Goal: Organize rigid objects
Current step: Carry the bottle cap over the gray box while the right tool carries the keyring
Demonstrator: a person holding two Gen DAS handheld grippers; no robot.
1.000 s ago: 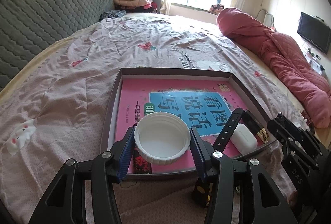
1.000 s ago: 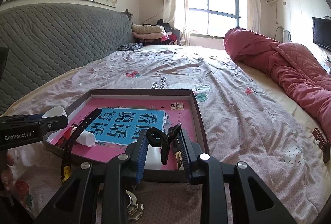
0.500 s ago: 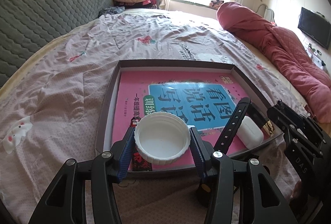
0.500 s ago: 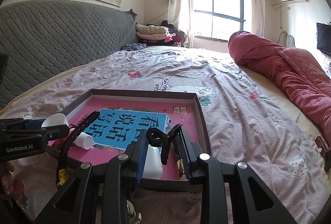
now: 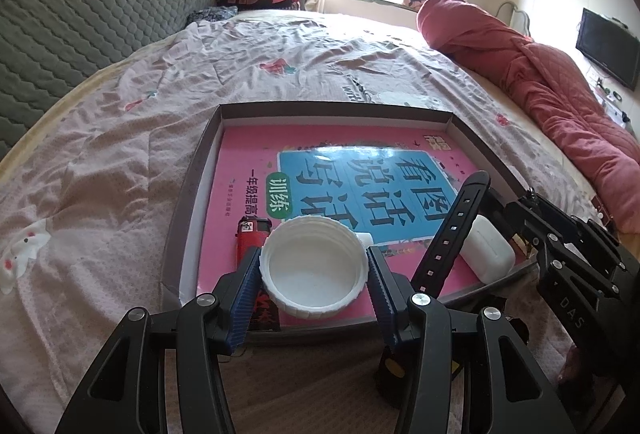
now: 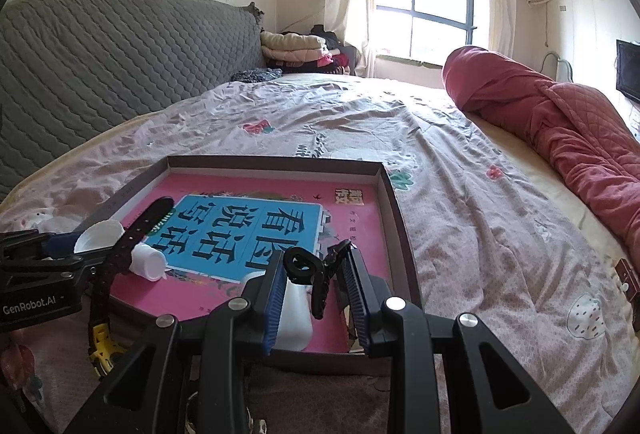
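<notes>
Left gripper [image 5: 314, 274] fingers grasping a white lid [image 5: 314, 270], right gripper [image 6: 316, 288] fingers grasping a black clip [image 6: 308, 268], both over the near edge of the brown tray [image 5: 192, 185] on the bed [image 5: 100, 153]

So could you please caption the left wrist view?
Left gripper holds a white lid above the book-lined tray.

White lid [image 5: 314, 268] looking like matt ridged plastic. Book cover [image 5: 360, 173] showing glossy paper, glare streaking across. Tray [image 5: 192, 185] appearing as matt brown cardboard. Bedsheet [image 5: 120, 137] lying as crinkled cloth. Red quilt [image 6: 560, 113] showing stitched padded fabric. Watch strap [image 5: 452, 230] looking like matt black rubber. Headboard [image 6: 100, 53] wearing grey quilted cloth.
</notes>
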